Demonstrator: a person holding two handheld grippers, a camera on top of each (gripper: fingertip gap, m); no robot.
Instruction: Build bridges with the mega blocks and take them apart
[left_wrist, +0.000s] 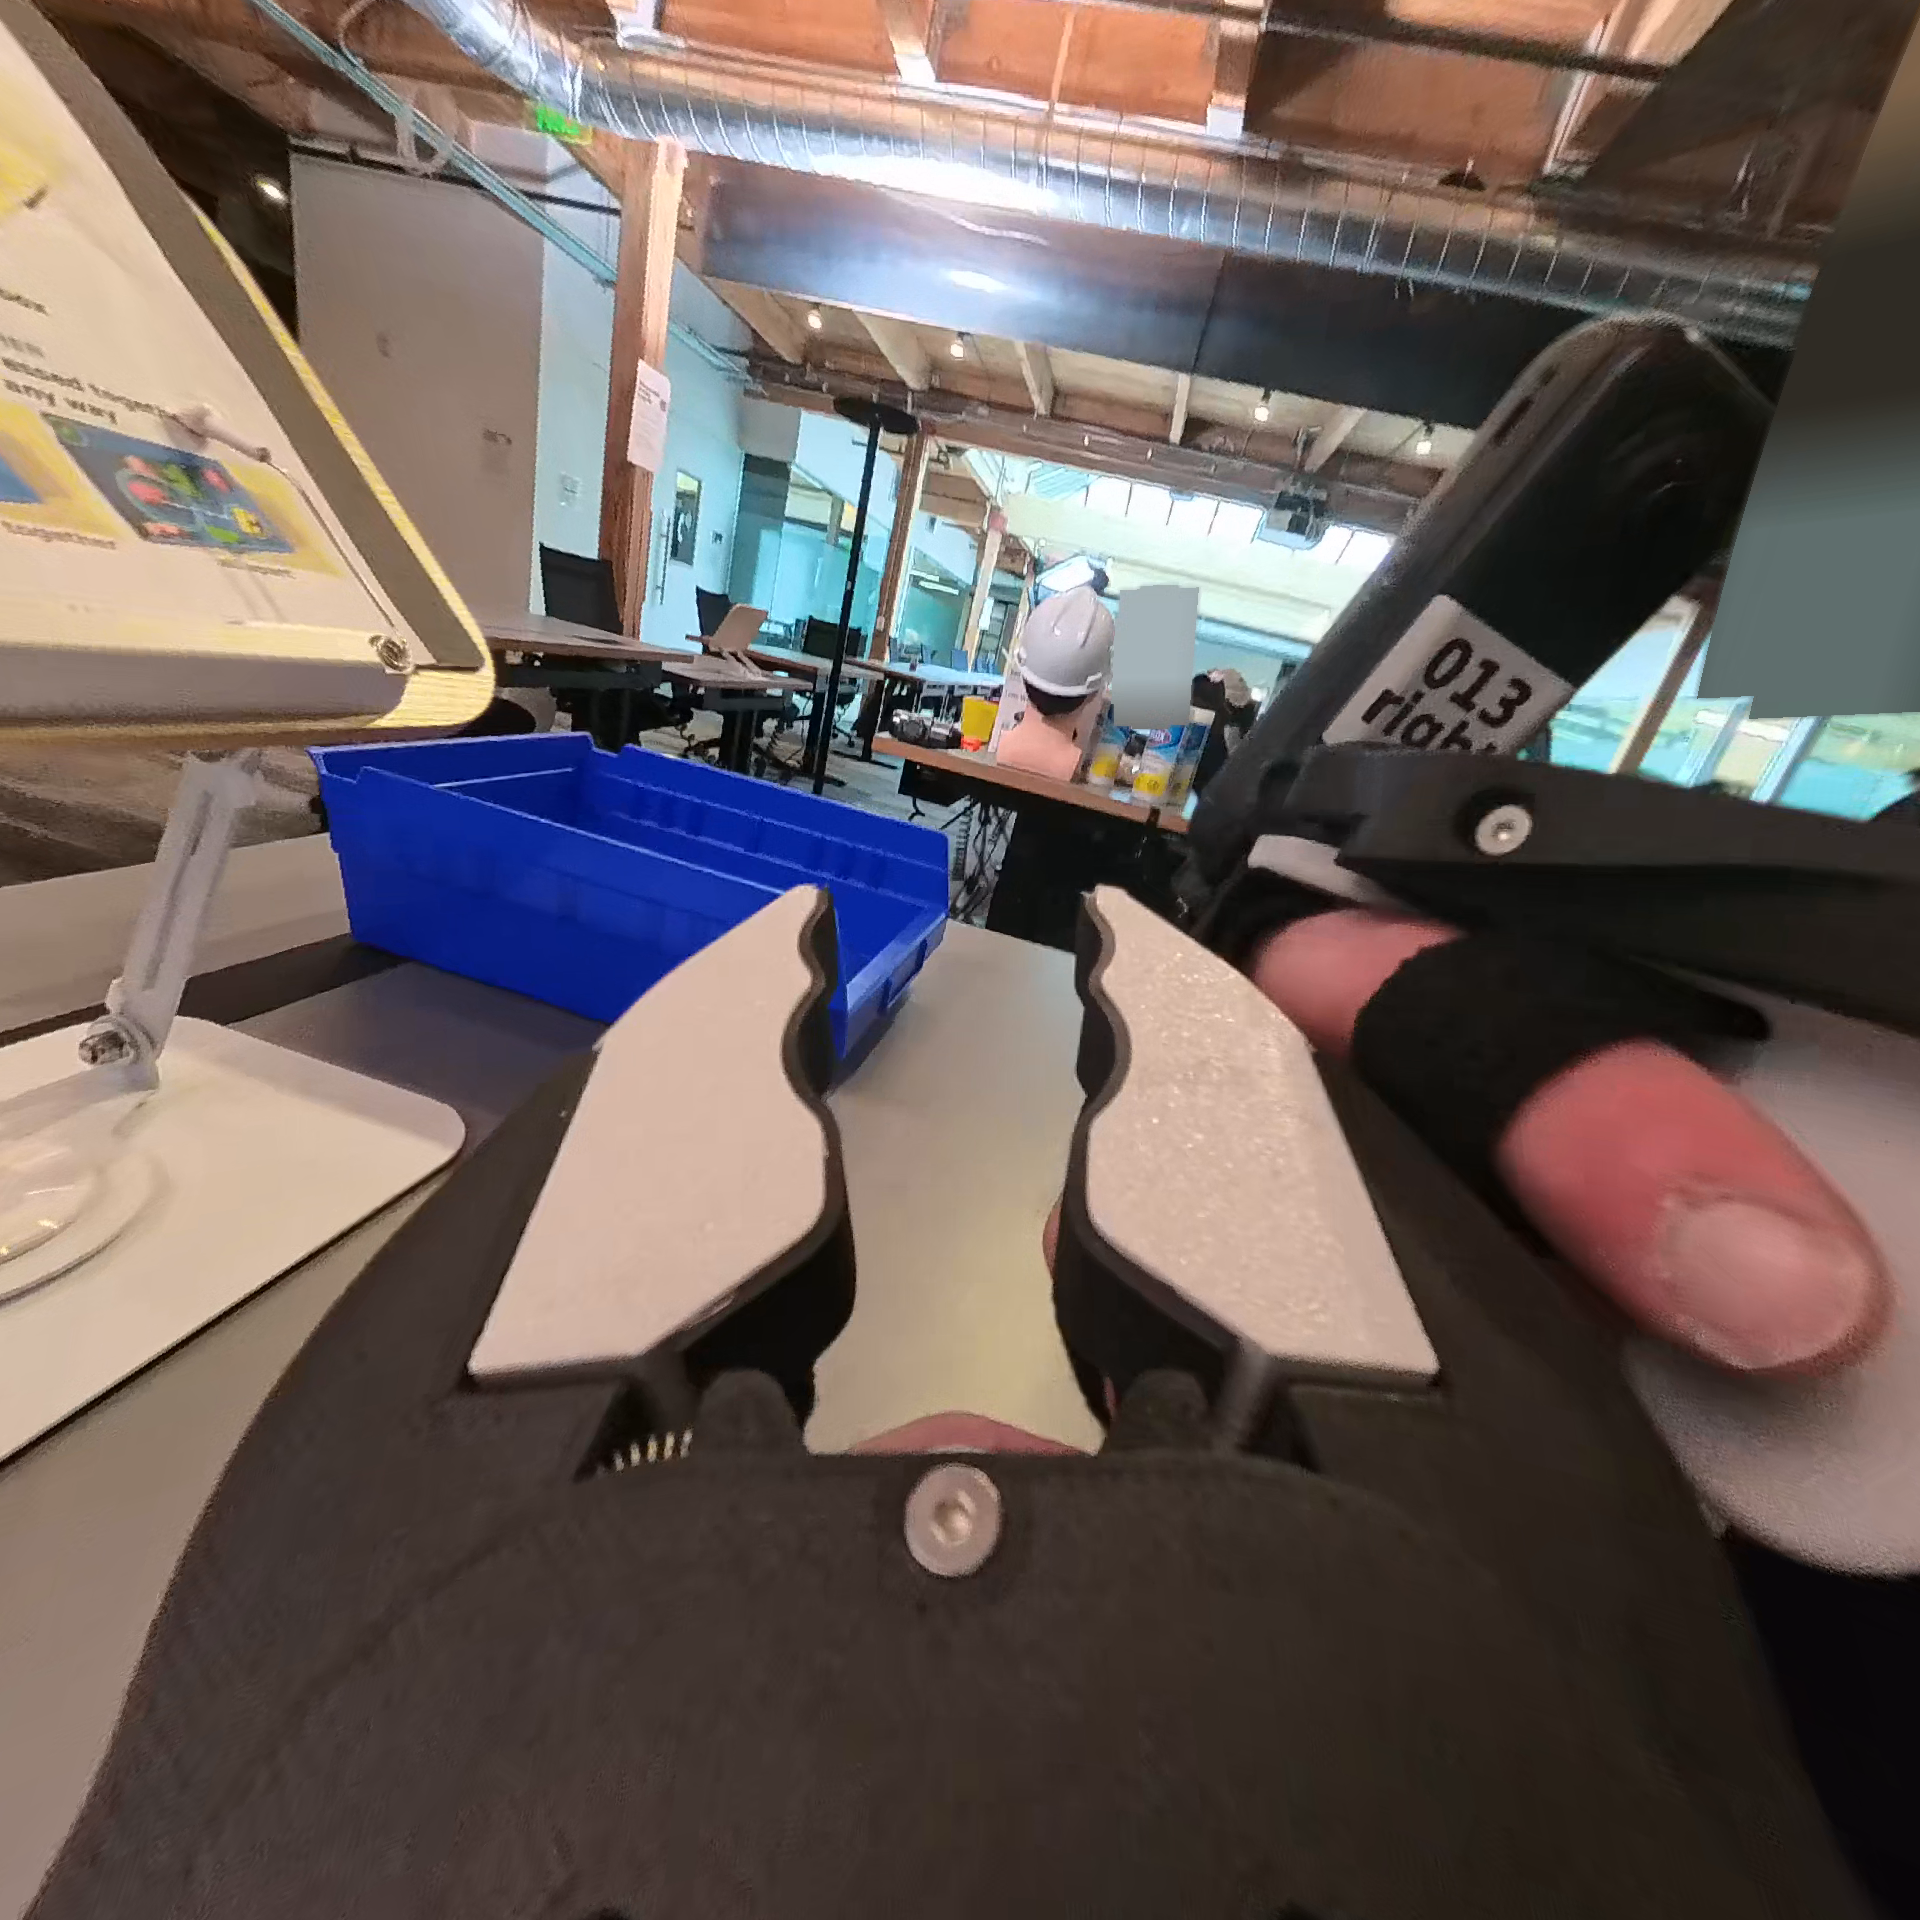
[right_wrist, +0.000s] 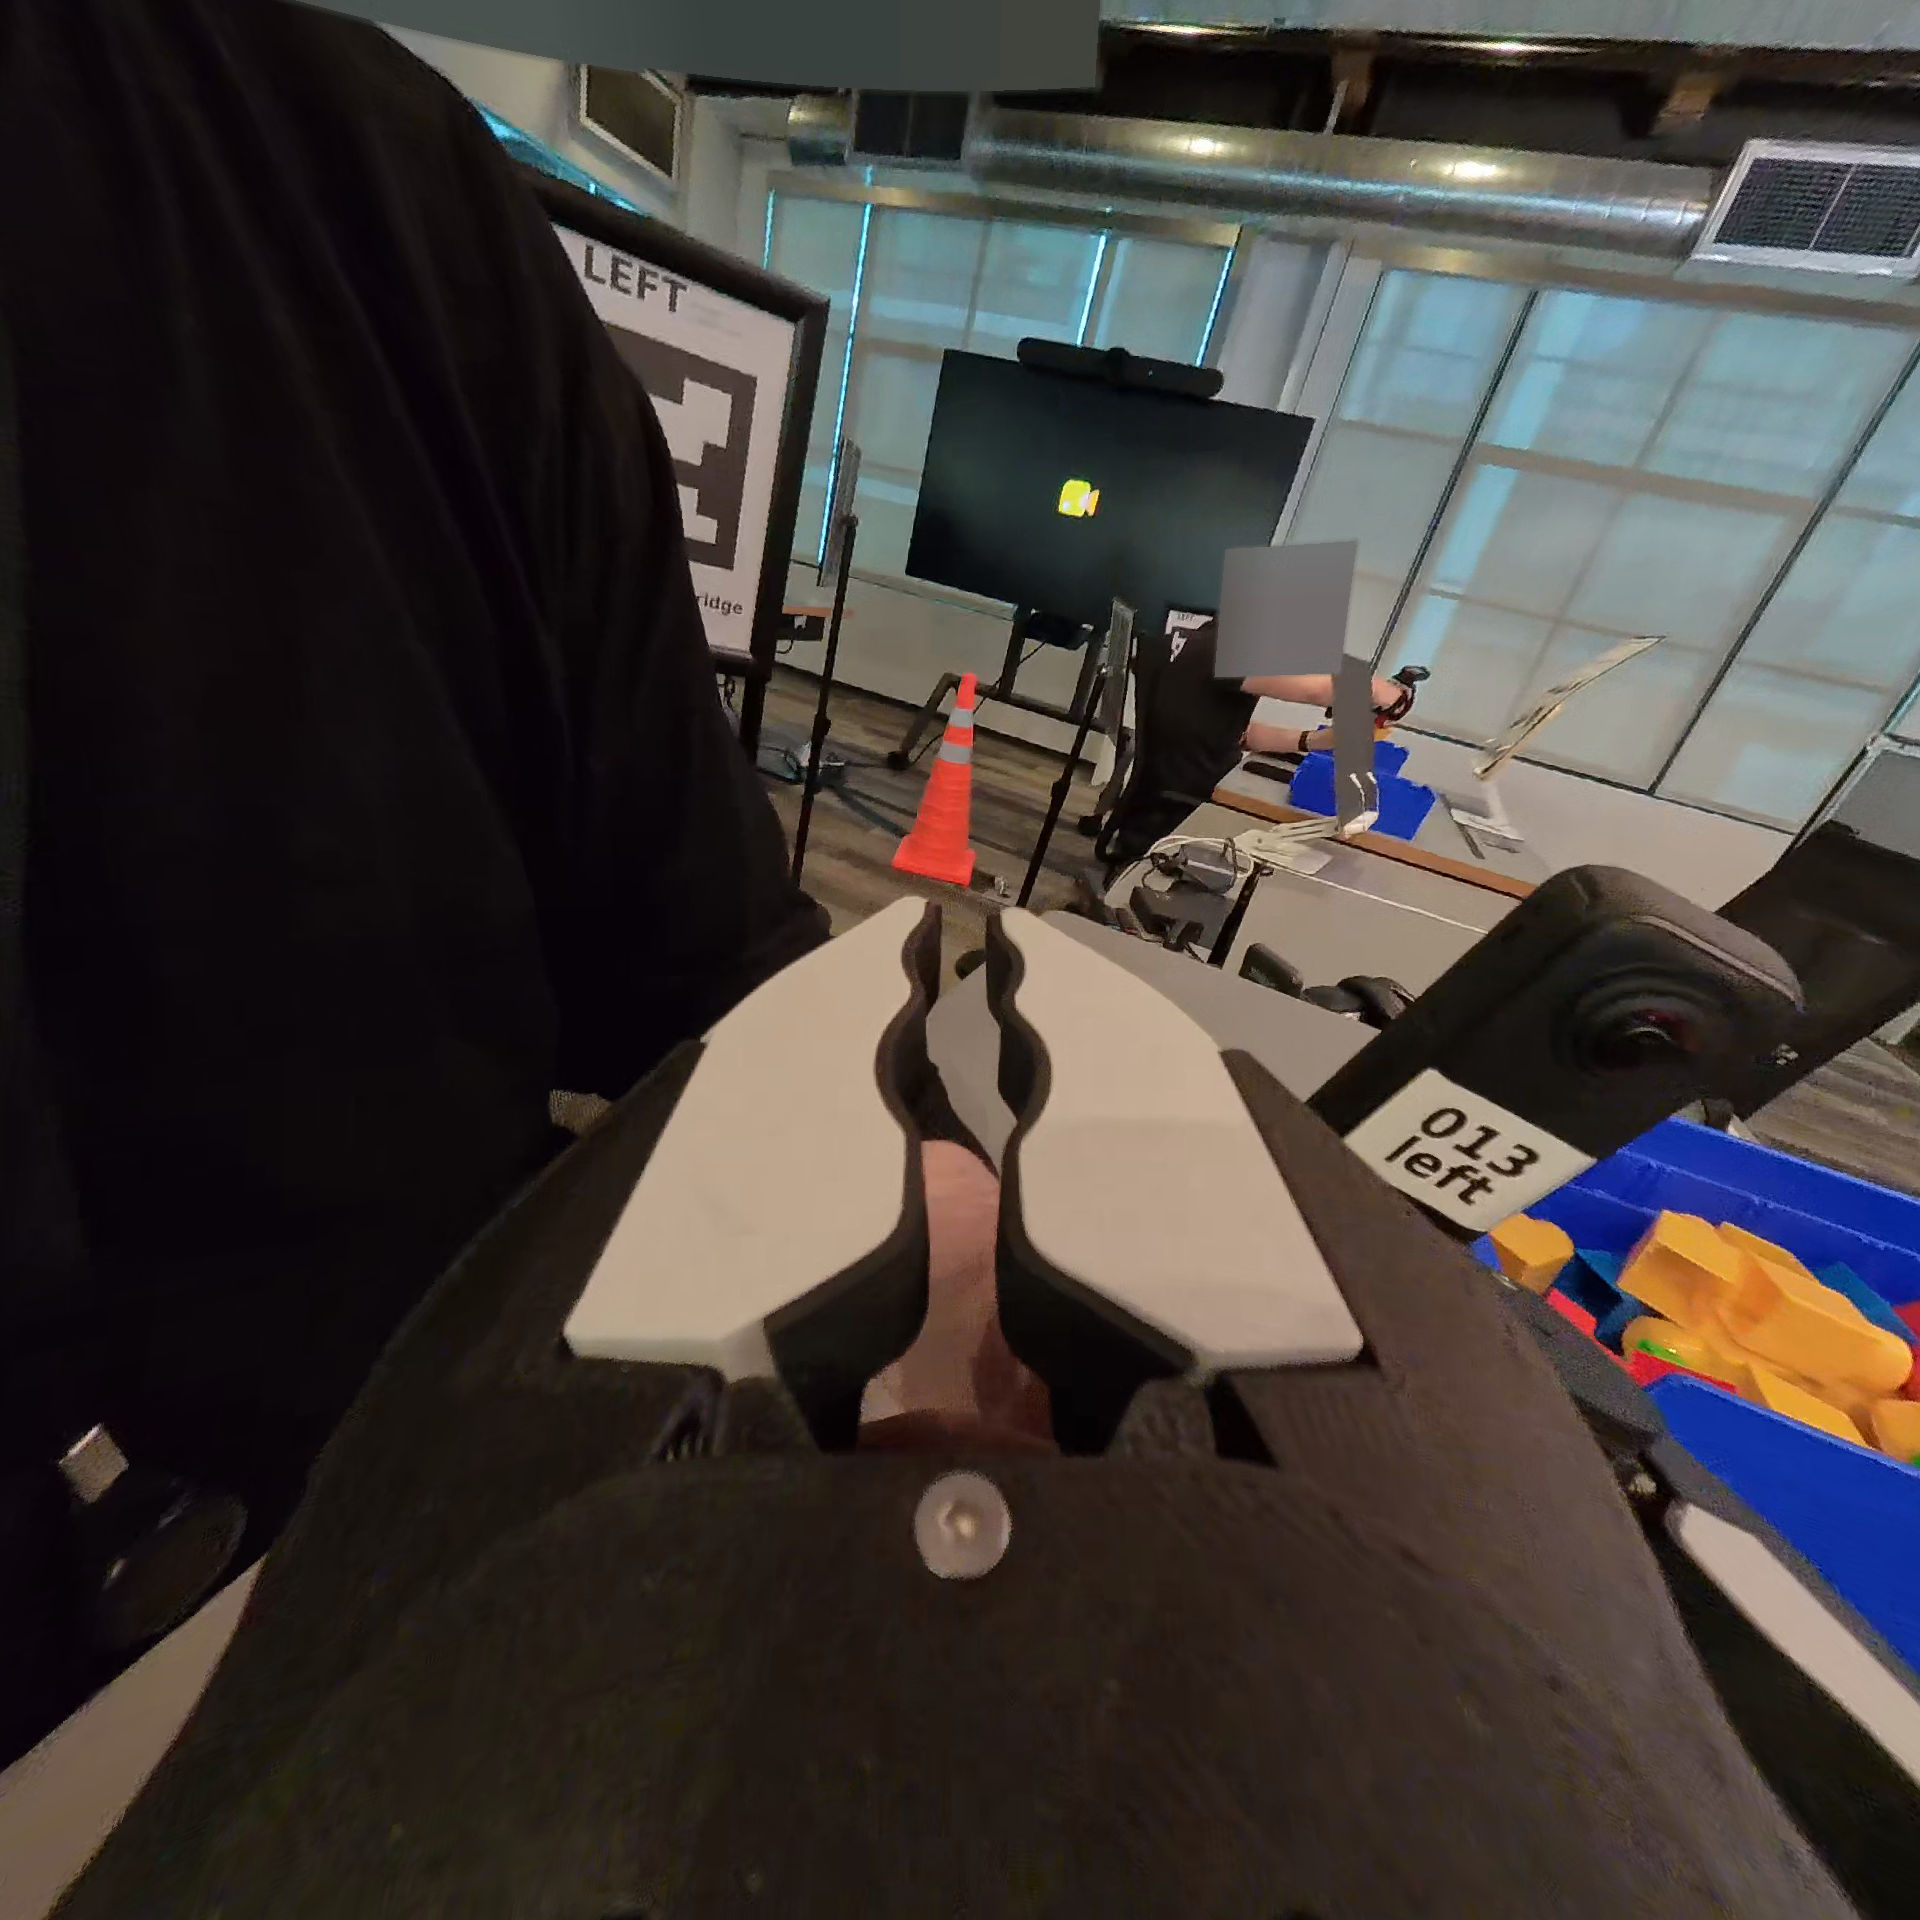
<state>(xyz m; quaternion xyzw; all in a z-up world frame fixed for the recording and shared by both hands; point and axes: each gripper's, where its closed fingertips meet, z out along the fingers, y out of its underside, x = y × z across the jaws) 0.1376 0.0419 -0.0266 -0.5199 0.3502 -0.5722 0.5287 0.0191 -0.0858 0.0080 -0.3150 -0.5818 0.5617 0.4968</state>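
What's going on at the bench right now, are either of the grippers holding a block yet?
No. A person holds a gripper in each hand above the grey table, and neither has a block. The left gripper has its jaws well apart with only bare table between them, pointing past an empty-looking blue bin. The right gripper shows just a narrow slit between its fingers, nothing in it. The mega blocks, mostly orange, lie piled in another blue bin. No bridge is visible.

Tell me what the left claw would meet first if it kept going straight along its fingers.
Probably nothing soon: the open, empty left claw points over bare grey tabletop toward its far edge. The blue plastic bin sits just left of that line; depth is hard to judge, so its near corner might be clipped.
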